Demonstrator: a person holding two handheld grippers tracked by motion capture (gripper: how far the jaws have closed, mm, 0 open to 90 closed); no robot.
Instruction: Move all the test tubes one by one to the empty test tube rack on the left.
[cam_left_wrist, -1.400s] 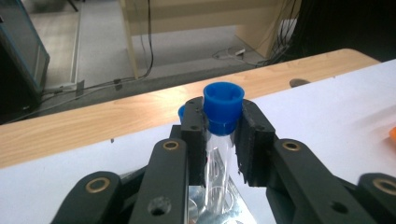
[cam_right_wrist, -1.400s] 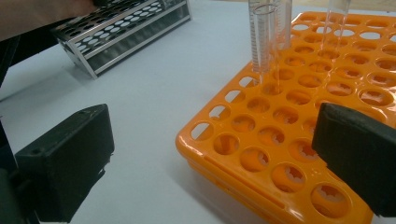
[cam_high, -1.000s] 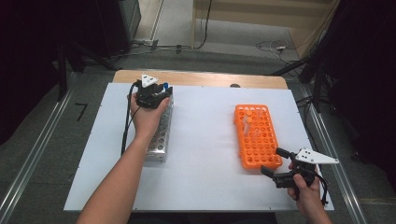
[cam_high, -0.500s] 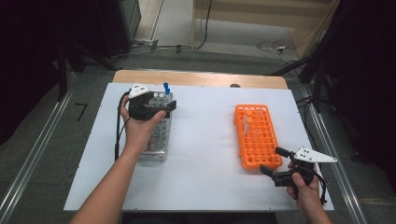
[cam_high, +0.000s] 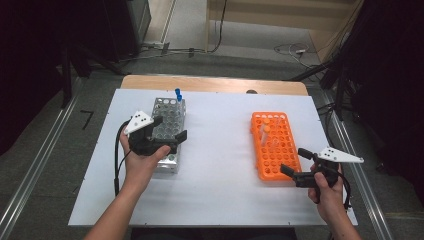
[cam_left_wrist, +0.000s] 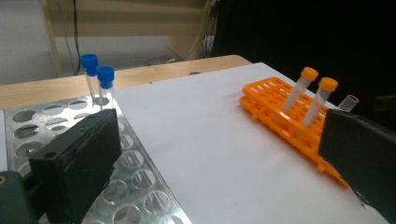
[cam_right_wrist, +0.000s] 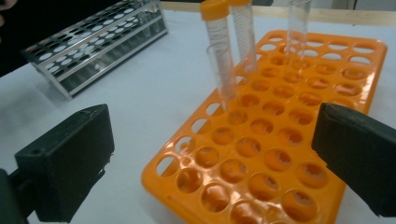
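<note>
Two blue-capped tubes (cam_high: 178, 95) (cam_left_wrist: 98, 79) stand at the far end of the metal rack (cam_high: 169, 111) (cam_left_wrist: 56, 121). My left gripper (cam_high: 170, 128) (cam_left_wrist: 219, 158) hovers over the near half of that rack. Its jaws have just been opening and now stand open with nothing between them. The orange rack (cam_high: 275, 147) (cam_right_wrist: 280, 149) (cam_left_wrist: 280, 112) holds two orange-capped tubes (cam_left_wrist: 308, 88) (cam_right_wrist: 217, 28) and uncapped clear tubes (cam_right_wrist: 224, 74). My right gripper (cam_high: 296, 161) (cam_right_wrist: 212, 161) is open at that rack's near end, holding nothing.
Both racks rest on a white board (cam_high: 220, 200) with a wooden table edge (cam_high: 210, 84) behind it. A wide bare strip of board lies between the racks. Cables trail on the floor beyond the table.
My left gripper let go of a blue-capped tube at the rack's far end, opened wide and drew back toward the person. The right gripper stayed put.
</note>
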